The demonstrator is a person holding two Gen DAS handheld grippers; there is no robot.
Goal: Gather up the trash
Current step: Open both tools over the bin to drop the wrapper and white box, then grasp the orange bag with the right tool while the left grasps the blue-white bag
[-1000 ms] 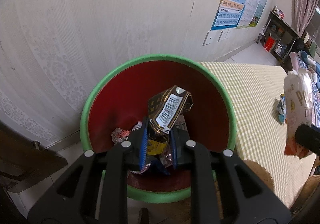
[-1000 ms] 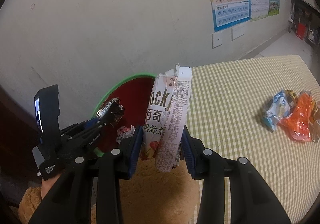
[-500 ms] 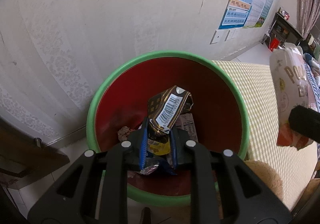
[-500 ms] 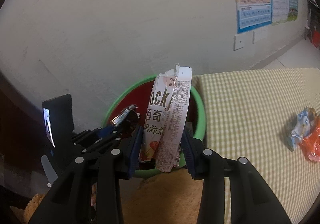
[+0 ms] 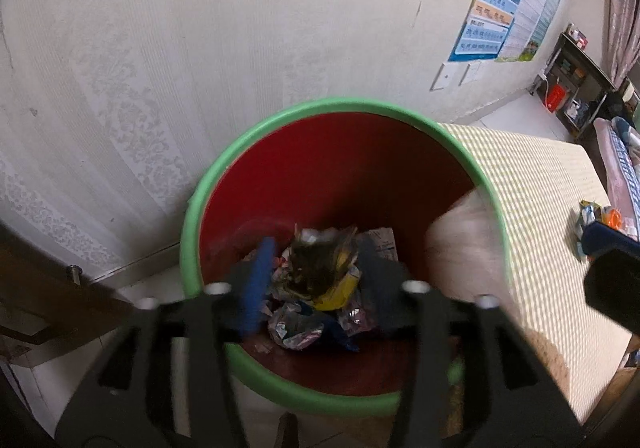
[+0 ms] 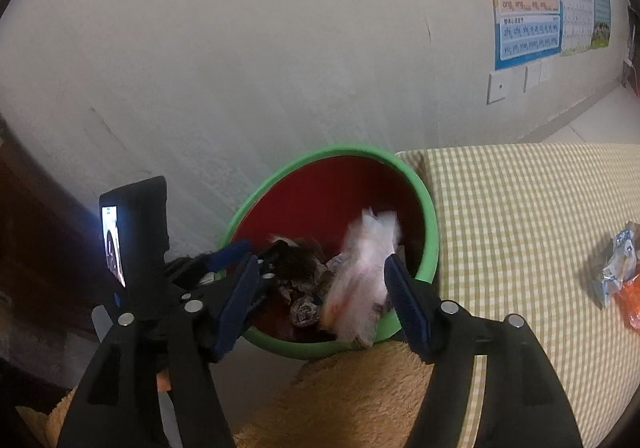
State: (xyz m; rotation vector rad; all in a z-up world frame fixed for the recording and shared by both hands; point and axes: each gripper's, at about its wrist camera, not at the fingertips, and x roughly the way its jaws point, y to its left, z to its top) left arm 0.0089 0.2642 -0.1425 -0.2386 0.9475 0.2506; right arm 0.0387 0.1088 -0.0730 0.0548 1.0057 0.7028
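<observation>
Both the left tongs (image 5: 316, 280) and right tongs (image 6: 324, 288) have just sprung apart over the green-rimmed red bin (image 5: 280, 120), so the dark foil wrapper (image 5: 324, 268) and white snack packet (image 6: 364, 272) are dropping in, while more wrappers (image 6: 620, 268) wait on the checked bed (image 6: 520, 208).

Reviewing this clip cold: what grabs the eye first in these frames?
The round red bin with a green rim by the pale wall, crumpled wrappers heaped in its bottom. Both grippers' jaws have just been opening above it: a blurred white-and-pink snack bag falls between the right gripper's blue pads, and a dark-and-yellow wrapper drops from the left gripper.
</observation>
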